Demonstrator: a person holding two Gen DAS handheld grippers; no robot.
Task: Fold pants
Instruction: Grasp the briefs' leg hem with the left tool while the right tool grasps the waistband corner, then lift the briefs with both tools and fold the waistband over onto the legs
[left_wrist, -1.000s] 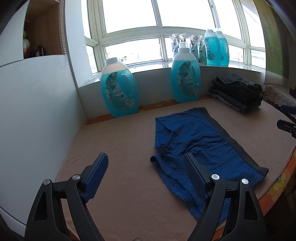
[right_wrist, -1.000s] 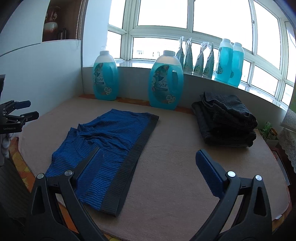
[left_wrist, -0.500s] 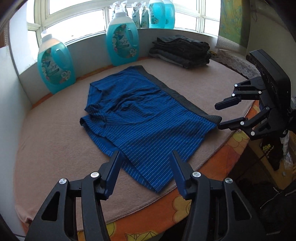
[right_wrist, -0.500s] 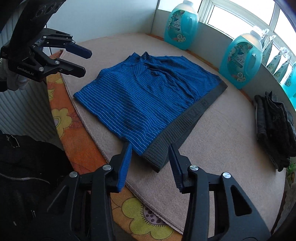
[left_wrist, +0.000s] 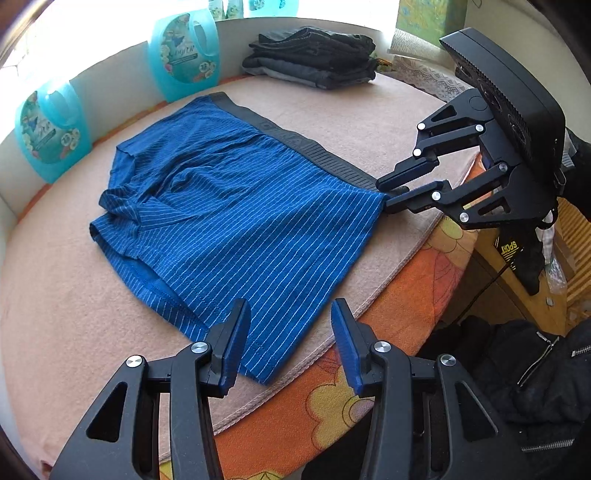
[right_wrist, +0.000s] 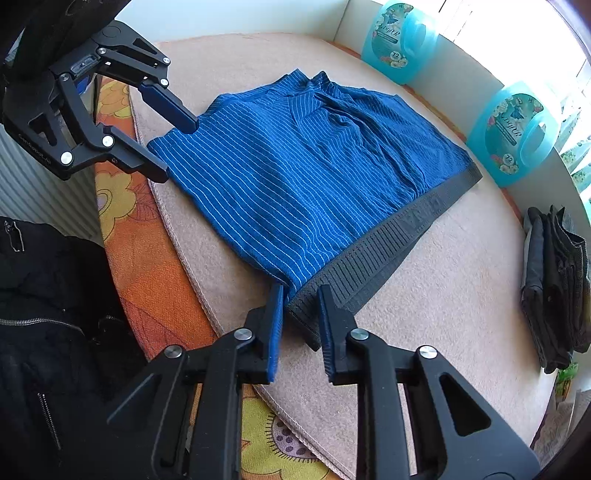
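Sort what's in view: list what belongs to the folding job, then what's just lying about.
Job:
blue striped shorts
left tongs, open at the hem corner
right tongs, open at the waistband corner

Lying about:
detergent bottles
folded dark clothes
black jacket

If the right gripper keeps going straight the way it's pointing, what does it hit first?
Most likely the grey waistband corner of the blue striped shorts; the right gripper already straddles it, open.

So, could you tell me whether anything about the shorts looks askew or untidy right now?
Yes: the blue striped shorts are bunched and creased at the far leg opening near the detergent bottles, while the near side lies smooth. Nothing spilled or damaged.
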